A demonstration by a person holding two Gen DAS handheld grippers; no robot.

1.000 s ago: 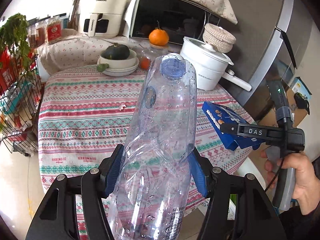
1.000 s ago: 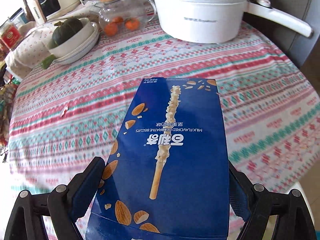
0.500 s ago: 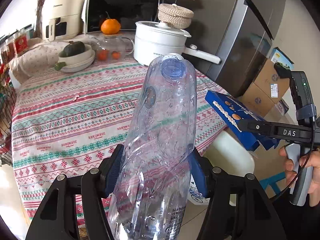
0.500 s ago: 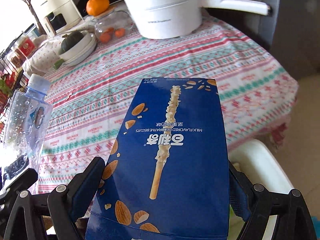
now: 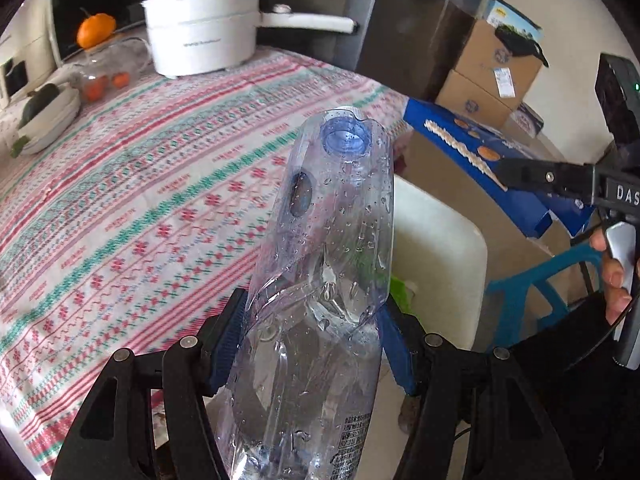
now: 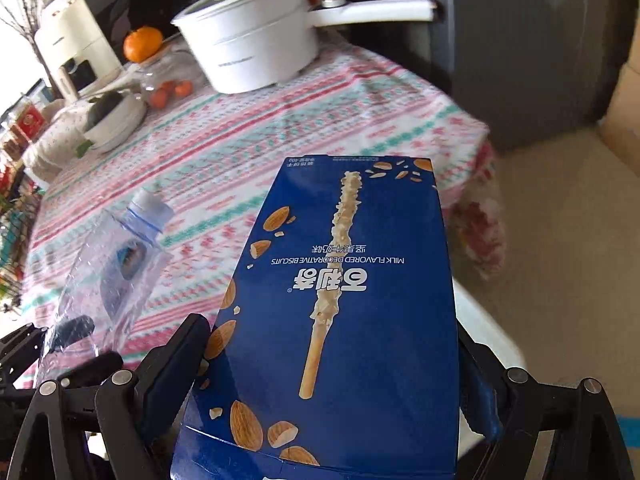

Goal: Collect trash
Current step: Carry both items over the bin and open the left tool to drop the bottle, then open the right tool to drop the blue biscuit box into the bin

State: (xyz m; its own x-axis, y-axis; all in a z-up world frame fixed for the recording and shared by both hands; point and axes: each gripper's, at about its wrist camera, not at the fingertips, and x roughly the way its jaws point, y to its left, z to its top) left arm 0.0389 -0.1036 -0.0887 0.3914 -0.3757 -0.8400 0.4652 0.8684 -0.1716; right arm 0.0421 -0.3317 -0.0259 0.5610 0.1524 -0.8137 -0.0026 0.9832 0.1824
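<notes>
My left gripper (image 5: 310,340) is shut on a crushed clear plastic bottle (image 5: 324,264) with a blue cap, held over the table's near edge. My right gripper (image 6: 332,364) is shut on a flat blue biscuit box (image 6: 340,312) with almonds printed on it. The box also shows in the left wrist view (image 5: 480,164), to the right of the bottle, and the bottle shows at the left of the right wrist view (image 6: 108,276). A white bin (image 5: 440,248) with something green inside stands on the floor beside the table, below and between the two grippers.
A round table with a striped patterned cloth (image 5: 140,184) holds a white pot (image 5: 200,40), a glass jar with oranges (image 5: 104,76) and a bowl with a squash (image 5: 44,108). Cardboard boxes (image 5: 488,76) and a blue chair (image 5: 536,292) stand at the right, near a dark fridge (image 6: 520,40).
Both grippers have swung right, away from the table's middle toward its right edge. The white bin and floor have come into view. Both still hold their items.
</notes>
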